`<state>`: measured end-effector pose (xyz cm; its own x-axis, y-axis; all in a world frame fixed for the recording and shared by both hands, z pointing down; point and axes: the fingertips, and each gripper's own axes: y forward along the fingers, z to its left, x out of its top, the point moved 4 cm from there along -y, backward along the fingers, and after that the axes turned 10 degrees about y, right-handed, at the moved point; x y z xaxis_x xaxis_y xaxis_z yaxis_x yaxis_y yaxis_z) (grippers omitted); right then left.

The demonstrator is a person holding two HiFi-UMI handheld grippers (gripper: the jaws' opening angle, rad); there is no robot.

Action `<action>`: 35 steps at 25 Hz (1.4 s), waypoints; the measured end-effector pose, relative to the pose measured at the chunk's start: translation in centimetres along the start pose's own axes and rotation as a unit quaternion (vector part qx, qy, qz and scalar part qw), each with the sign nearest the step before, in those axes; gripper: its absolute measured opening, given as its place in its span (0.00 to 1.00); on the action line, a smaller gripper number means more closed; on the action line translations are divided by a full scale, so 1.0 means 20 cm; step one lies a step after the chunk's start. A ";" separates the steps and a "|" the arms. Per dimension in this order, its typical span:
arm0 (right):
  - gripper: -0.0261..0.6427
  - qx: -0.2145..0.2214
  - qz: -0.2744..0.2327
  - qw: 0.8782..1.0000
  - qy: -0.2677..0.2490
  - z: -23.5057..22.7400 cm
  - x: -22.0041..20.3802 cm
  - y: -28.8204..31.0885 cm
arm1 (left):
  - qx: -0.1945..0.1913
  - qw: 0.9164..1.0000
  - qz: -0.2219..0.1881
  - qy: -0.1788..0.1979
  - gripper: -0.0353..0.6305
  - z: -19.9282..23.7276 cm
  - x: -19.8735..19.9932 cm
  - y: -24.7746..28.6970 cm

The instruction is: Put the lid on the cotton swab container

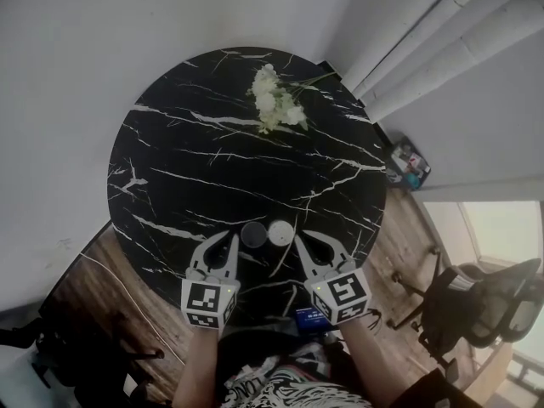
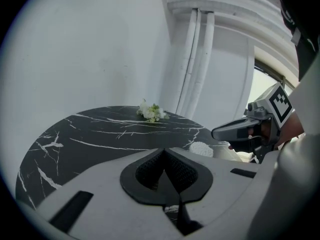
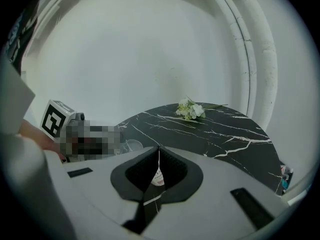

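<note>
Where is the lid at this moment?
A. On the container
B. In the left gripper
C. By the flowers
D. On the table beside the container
D: the lid lies on the table just left of the open container, whose white swabs are exposed.

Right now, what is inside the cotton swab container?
The cotton swab container is open, and white swab tips fill its top. They cover everything beneath, so the stems and bottom cannot be seen. The lid lies beside it.
</note>
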<state>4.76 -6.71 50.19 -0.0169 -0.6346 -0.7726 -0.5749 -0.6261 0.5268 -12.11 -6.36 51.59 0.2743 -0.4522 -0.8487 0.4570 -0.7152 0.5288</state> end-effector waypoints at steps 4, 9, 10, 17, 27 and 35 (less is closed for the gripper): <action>0.07 0.005 0.011 1.000 0.004 0.00 -0.04 0.03 | 0.005 1.000 0.003 -0.019 0.08 0.01 -0.04 0.01; 0.07 0.012 0.020 1.000 0.010 0.01 -0.07 0.06 | 0.003 0.999 0.010 -0.031 0.08 0.01 -0.07 0.04; 0.07 0.013 0.022 1.000 0.011 0.02 -0.08 0.07 | 0.001 0.999 0.012 -0.030 0.08 0.01 -0.07 0.05; 0.07 0.012 0.024 1.000 0.014 0.02 -0.10 0.08 | -0.010 0.999 0.012 -0.031 0.08 -0.01 -0.08 0.07; 0.07 0.013 0.022 1.000 0.016 0.02 -0.10 0.09 | -0.014 0.999 -0.001 -0.035 0.08 0.00 -0.04 0.07; 0.07 0.012 0.016 1.000 0.021 0.03 -0.10 0.09 | -0.015 0.999 -0.009 -0.035 0.08 0.00 -0.02 0.06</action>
<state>3.38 -6.24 52.54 -0.0012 -0.6734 -0.7392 -0.5945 -0.5939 0.5420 -11.60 -7.07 52.49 0.2062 -0.4759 -0.8550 0.4866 -0.7082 0.5115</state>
